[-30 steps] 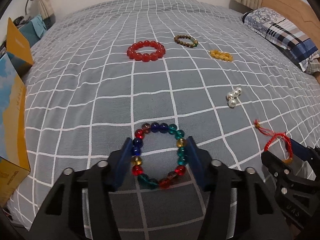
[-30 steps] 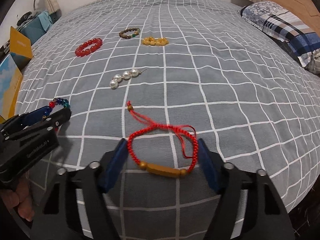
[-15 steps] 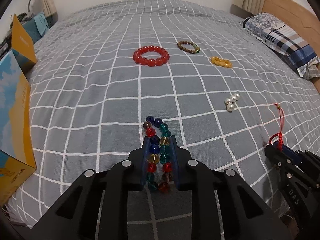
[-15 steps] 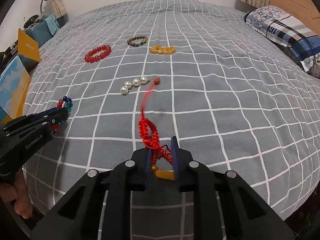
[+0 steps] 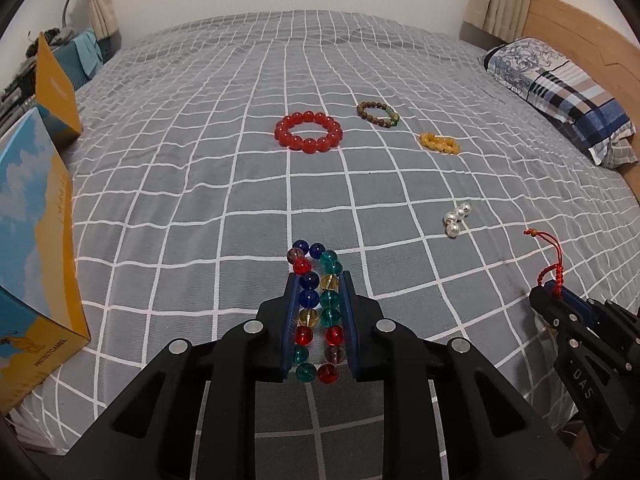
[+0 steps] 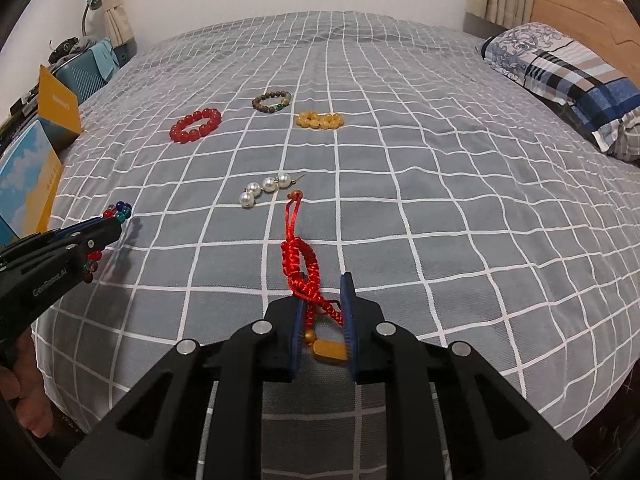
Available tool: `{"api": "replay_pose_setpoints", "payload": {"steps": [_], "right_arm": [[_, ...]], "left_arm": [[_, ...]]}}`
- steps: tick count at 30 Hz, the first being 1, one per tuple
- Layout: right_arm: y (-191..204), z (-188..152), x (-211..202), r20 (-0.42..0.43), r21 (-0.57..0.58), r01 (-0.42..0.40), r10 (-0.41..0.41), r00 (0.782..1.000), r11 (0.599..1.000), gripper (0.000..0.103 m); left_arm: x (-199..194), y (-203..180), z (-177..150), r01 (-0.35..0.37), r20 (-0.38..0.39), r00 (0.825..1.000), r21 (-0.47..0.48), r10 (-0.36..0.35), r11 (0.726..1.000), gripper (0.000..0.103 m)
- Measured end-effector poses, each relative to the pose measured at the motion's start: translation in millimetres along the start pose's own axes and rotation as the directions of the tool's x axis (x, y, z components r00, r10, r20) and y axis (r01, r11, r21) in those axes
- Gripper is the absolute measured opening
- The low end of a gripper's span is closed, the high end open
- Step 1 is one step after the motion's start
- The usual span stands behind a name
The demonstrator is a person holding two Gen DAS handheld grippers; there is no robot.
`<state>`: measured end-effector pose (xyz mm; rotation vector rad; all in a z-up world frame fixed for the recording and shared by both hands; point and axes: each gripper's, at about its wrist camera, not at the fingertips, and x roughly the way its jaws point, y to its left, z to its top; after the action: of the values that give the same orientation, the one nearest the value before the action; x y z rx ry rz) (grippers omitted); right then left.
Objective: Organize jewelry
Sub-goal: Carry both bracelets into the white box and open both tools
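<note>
My left gripper [image 5: 319,282] is shut on a multicoloured glass-bead bracelet [image 5: 316,304], squeezed flat between its blue pads and held above the grey checked bedspread [image 5: 200,200]. My right gripper [image 6: 323,284] is shut on a red braided cord bracelet [image 6: 301,264] with an amber bar bead, its tail pointing forward. A red bead bracelet [image 5: 308,132], a brown bead bracelet [image 5: 378,115], a yellow bead bracelet [image 5: 439,143] and a pearl piece [image 5: 455,220] lie on the bed ahead. The left gripper also shows at the left of the right wrist view [image 6: 116,226].
A blue and yellow cardboard box [image 5: 36,240] with an open flap stands at the bed's left edge. A plaid pillow [image 5: 560,92] and wooden headboard [image 5: 580,28] are at the right. A suitcase and lamp stand beyond the far left corner.
Both grippers closed from open, the left on the multicoloured bracelet and the right on the red cord bracelet, and both lifted off the bedspread.
</note>
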<state>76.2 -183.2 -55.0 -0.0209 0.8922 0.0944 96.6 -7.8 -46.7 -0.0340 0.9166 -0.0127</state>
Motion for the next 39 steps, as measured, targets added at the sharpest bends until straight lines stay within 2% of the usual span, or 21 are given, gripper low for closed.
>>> {"api": "replay_pose_setpoints", "payload": {"steps": [10, 18, 30, 39], "right_arm": [[3.0, 15.4, -11.3, 0.031, 0.010, 0.029, -0.030, 0.999, 1.000, 0.016], [14.8, 41.1, -27.9, 0.064, 0.009, 0.041, -0.041, 0.997, 0.999, 0.016], [65.7, 93.2, -44.9, 0.096, -0.054, 0.026, -0.020, 0.995, 0.998, 0.016], [143.7, 132.9, -68.3, 0.141, -0.138, -0.034, 0.054, 0.989, 0.990, 0.016]], "left_arm": [[-12.9, 1.8, 5.7, 0.018, -0.005, 1.000, -0.005, -0.018, 1.000, 0.019], [-45.2, 12.1, 25.1, 0.024, 0.014, 1.000, -0.021, -0.024, 0.999, 0.019], [-99.1, 65.5, 59.4, -0.071, 0.065, 0.995, -0.068, 0.076, 0.995, 0.019], [-147.0, 135.3, 64.5, -0.161, 0.106, 0.979, -0.144, 0.177, 0.976, 0.019]]}}
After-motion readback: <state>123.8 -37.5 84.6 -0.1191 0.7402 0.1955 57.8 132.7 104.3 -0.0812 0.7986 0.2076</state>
